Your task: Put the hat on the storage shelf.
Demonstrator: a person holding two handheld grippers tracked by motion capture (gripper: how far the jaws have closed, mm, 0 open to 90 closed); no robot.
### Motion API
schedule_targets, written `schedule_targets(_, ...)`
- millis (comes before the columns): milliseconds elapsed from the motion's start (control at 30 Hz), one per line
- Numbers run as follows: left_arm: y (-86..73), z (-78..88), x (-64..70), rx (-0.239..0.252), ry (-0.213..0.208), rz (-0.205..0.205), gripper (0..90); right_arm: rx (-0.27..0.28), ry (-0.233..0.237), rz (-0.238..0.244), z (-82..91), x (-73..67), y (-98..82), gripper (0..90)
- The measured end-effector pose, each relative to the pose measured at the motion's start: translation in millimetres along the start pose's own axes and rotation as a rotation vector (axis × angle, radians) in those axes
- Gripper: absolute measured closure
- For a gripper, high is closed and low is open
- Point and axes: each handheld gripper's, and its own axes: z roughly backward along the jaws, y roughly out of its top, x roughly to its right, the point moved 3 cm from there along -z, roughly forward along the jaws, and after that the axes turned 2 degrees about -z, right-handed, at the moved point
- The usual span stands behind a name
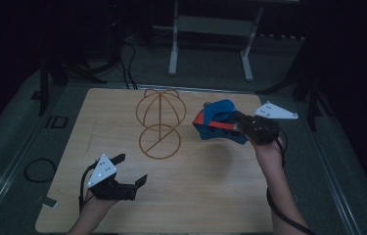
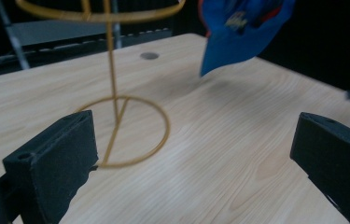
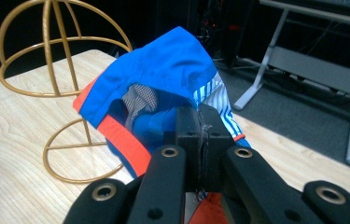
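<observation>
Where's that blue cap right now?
In the high view the blue cap is right of centre, pinched in the right gripper and held above the wooden table, just right of the gold wire stand.

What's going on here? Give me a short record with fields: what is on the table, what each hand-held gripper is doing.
surface: wooden table
stand: gold wire hat stand, upright, bare
cap: blue and orange cap, held off the table, right of the stand
right hand-held gripper: shut on the cap
left hand-held gripper: open, holding nothing, near the table's front left
</observation>
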Motion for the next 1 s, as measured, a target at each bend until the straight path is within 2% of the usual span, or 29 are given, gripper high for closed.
schedule_targets(200, 37.4, -7.4, 2.3, 0.019, -0.022, -0.031, 5.8, 0.007, 0.020, 0.011, 4.5, -8.5, 6.1, 89.1)
schedule_targets(333, 60.0, -14.6, 5.9, 0.005, -0.028, -0.054, 6.6, 0.024, 0.041, 0.009, 12.2, -17.0, 6.7, 89.1)
schedule_targets(467, 80.4, -23.1, 11.1, -0.013, -0.028, -0.096, 6.7, 0.037, 0.072, 0.012, 18.9, -26.7, 6.8, 89.0)
schedule_targets(533, 89.8, -28.1, 13.8, -0.012, -0.042, -0.107, 7.2, 0.041, 0.074, 0.018, 21.7, -30.9, 7.0, 89.0)
schedule_targets(733, 112.5, -48.6, 25.8, -0.029, -0.065, -0.153, 10.7, 0.048, 0.086, 0.022, 26.4, -39.9, 8.4, 89.0)
schedule_targets(800, 118.4, -54.1, 30.7, -0.027, -0.095, -0.167, 11.5, 0.049, 0.089, 0.024, 26.9, -42.0, 9.4, 89.1)
schedule_targets(933, 126.0, -62.6, 34.9, -0.022, -0.111, -0.169, 14.7, 0.049, 0.096, 0.034, 27.3, -46.7, 10.4, 89.0)
schedule_targets(1000, 134.6, -73.4, 38.4, -0.034, -0.114, -0.168, 14.8, 0.055, 0.103, 0.039, 27.9, -50.5, 10.9, 89.0)
